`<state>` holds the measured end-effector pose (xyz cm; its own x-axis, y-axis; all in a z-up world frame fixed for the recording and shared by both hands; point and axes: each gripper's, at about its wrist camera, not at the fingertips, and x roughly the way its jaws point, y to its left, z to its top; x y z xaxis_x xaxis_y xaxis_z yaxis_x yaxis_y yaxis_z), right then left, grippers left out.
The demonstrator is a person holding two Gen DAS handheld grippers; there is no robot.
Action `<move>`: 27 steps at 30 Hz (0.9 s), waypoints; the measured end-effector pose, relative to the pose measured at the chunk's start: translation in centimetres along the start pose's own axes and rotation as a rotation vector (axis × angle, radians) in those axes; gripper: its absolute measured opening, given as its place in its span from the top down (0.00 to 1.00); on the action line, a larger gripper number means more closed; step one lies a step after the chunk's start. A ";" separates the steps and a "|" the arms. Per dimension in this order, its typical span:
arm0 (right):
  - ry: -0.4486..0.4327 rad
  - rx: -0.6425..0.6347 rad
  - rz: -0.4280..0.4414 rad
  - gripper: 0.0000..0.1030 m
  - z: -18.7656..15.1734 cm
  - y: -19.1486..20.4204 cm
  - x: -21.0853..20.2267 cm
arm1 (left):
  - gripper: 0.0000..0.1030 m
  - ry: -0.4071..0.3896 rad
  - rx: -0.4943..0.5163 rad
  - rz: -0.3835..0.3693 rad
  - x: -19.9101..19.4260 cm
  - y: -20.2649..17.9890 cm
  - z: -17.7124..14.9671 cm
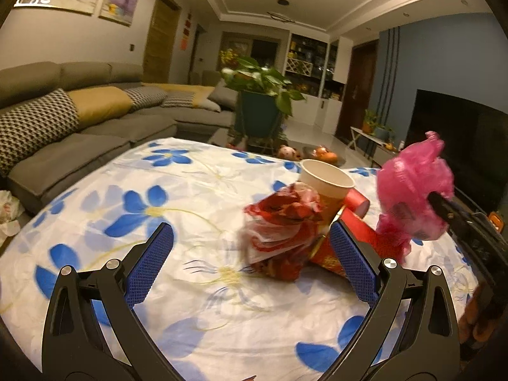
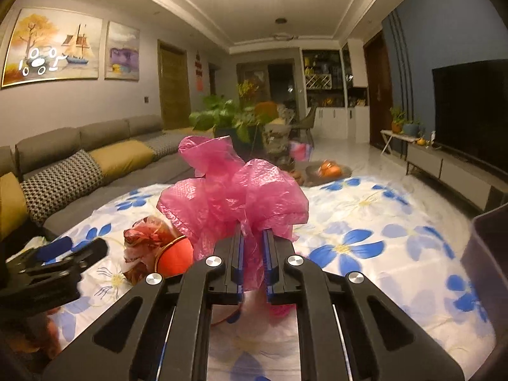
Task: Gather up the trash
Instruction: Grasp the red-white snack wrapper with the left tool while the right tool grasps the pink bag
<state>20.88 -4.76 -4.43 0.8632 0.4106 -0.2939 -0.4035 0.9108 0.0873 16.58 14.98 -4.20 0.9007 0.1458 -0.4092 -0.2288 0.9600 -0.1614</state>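
Note:
A crumpled pink plastic bag (image 2: 235, 190) is held above the table, and my right gripper (image 2: 253, 238) is shut on it; from the left wrist view the same pink bag (image 1: 412, 190) hangs at the right with the right gripper (image 1: 439, 201) pinching it. A crumpled red and white wrapper (image 1: 282, 222) lies on the flowered tablecloth (image 1: 158, 190), with a paper cup (image 1: 327, 181) and red packaging (image 1: 358, 225) behind it. My left gripper (image 1: 252, 241) is open, its fingers on either side of the wrapper, just short of it. In the right wrist view the wrapper (image 2: 146, 241) sits at lower left beside an orange-red round piece (image 2: 176, 257).
A grey sofa (image 1: 79, 120) with cushions runs along the left. A potted plant (image 1: 260, 101) stands beyond the table's far edge. A dark bin edge (image 2: 489, 247) shows at the right. A TV (image 2: 470, 108) and low cabinet line the right wall.

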 end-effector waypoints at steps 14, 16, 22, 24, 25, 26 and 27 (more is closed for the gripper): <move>-0.022 0.037 -0.031 0.90 -0.6 -2.9 -3.7 | 0.31 0.073 0.017 -0.069 5.4 -2.0 1.6; -0.028 0.042 -0.033 0.90 -0.4 -3.1 -4.0 | 0.47 0.096 0.020 -0.073 5.8 -1.9 1.4; -0.052 0.060 -0.039 0.90 0.0 -3.3 -5.2 | 0.68 0.101 0.000 -0.105 5.6 -1.3 1.0; -0.061 0.064 -0.040 0.90 0.3 -3.7 -5.7 | 0.71 0.094 -0.010 -0.104 5.1 -1.1 0.9; -0.067 0.063 -0.043 0.90 0.4 -3.8 -6.0 | 0.72 0.087 -0.017 -0.105 4.6 -0.9 0.8; -0.072 0.061 -0.047 0.90 0.4 -4.0 -6.1 | 0.73 0.077 -0.023 -0.102 4.1 -0.7 0.8; -0.077 0.060 -0.049 0.90 0.5 -4.0 -6.4 | 0.74 0.068 -0.025 -0.098 3.6 -0.7 0.8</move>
<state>17.11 -11.00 -2.47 0.9033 0.3651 -0.2253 -0.3431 0.9300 0.1317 20.27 15.06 -4.83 0.8921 0.0338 -0.4505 -0.1507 0.9624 -0.2262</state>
